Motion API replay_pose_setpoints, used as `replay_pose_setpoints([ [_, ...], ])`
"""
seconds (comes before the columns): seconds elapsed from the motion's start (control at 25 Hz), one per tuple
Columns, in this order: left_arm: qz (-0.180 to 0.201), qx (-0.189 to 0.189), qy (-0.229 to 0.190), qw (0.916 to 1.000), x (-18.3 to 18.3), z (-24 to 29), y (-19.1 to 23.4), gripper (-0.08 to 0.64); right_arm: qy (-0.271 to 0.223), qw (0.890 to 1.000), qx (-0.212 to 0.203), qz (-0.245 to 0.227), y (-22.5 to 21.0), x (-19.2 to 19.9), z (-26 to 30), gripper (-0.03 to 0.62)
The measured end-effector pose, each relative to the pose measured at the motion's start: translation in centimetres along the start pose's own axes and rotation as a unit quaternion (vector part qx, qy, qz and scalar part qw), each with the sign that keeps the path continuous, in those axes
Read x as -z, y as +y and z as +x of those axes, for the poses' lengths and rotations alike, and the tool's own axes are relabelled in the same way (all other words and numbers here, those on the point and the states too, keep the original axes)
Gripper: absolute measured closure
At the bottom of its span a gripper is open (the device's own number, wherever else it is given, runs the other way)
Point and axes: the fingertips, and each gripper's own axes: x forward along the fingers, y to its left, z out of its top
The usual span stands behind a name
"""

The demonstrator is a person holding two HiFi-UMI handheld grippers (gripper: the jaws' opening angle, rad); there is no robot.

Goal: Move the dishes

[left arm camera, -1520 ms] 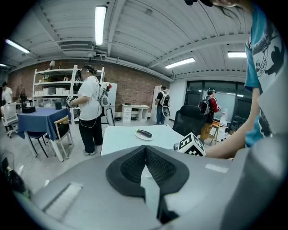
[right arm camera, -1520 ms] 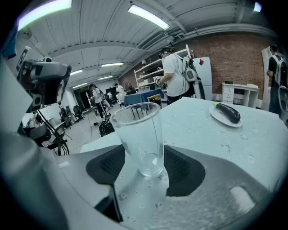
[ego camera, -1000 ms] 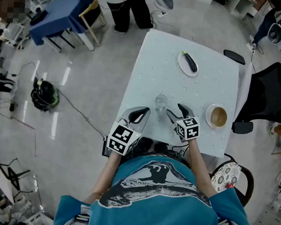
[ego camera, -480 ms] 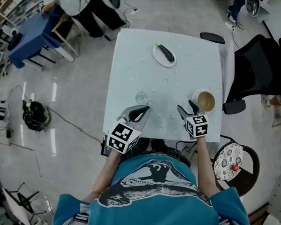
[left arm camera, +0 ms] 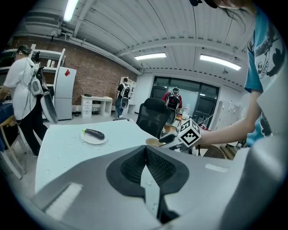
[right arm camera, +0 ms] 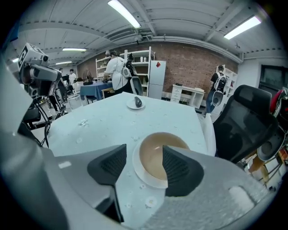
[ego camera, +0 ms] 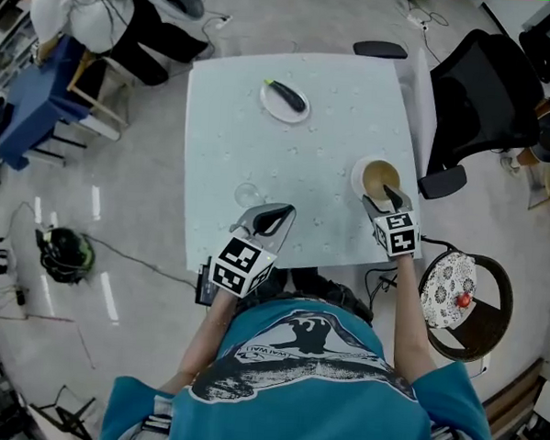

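A tan bowl with a white rim (ego camera: 380, 179) stands near the pale table's (ego camera: 224, 138) right edge. My right gripper (ego camera: 391, 200) is open at its near side. In the right gripper view the bowl (right arm camera: 158, 161) has its left rim between the jaws of that gripper (right arm camera: 144, 153), one jaw over the bowl's inside and one outside it; contact cannot be told. A white plate with an aubergine (ego camera: 284, 100) (right arm camera: 135, 103) (left arm camera: 93, 134) sits at the far side. A clear glass (ego camera: 249, 195) stands just ahead of my left gripper (ego camera: 268, 221) (left arm camera: 145, 155), which is shut on nothing.
A black office chair (ego camera: 475, 87) stands off the table's right side. A stool with a patterned cushion (ego camera: 450, 302) is at my right. People stand beyond the far edge near a blue table (ego camera: 23, 109). A cable and a black object (ego camera: 64, 249) lie on the floor at left.
My right gripper has moved right and forward from near the glass to the bowl. The left gripper has stayed shut by the near edge.
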Motion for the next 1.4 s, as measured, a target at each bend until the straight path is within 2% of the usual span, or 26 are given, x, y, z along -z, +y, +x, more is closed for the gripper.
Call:
replay_pose_setpoints([
  [0.12,0.002,0.008,0.005,0.9999,0.0,0.9,-0.4,0.548,0.018,1.0,0.003,-0.01,-0.8,1.0,0.1,0.352],
  [0.28,-0.001,0.009,0.007,0.9999,-0.1,1.5,-0.4,0.548,0.053,0.997,0.0,-0.047,-0.8,2.1,0.7,0.381],
  [0.4,-0.007,0.008,0.005,0.9999,-0.5,1.8,-0.3,0.548,0.074,0.994,0.005,-0.076,-0.8,2.6,1.0,0.426],
  [0.56,-0.014,0.004,0.002,0.9999,-0.7,2.0,-0.1,0.548,0.075,0.994,0.001,-0.078,-0.4,2.8,1.4,0.511],
  [0.72,-0.014,-0.001,0.004,0.9999,-0.5,2.0,0.0,0.548,0.069,0.995,-0.001,-0.073,0.0,2.9,1.4,0.562],
  [1.0,-0.012,-0.003,0.009,0.9999,-0.4,1.9,-0.1,0.548,0.054,0.996,0.001,-0.068,0.0,2.4,0.6,0.574],
  [1.4,-0.004,-0.001,0.012,0.9999,0.0,1.8,-0.5,0.548,0.041,0.996,0.031,-0.069,-1.2,1.8,-1.9,0.584],
])
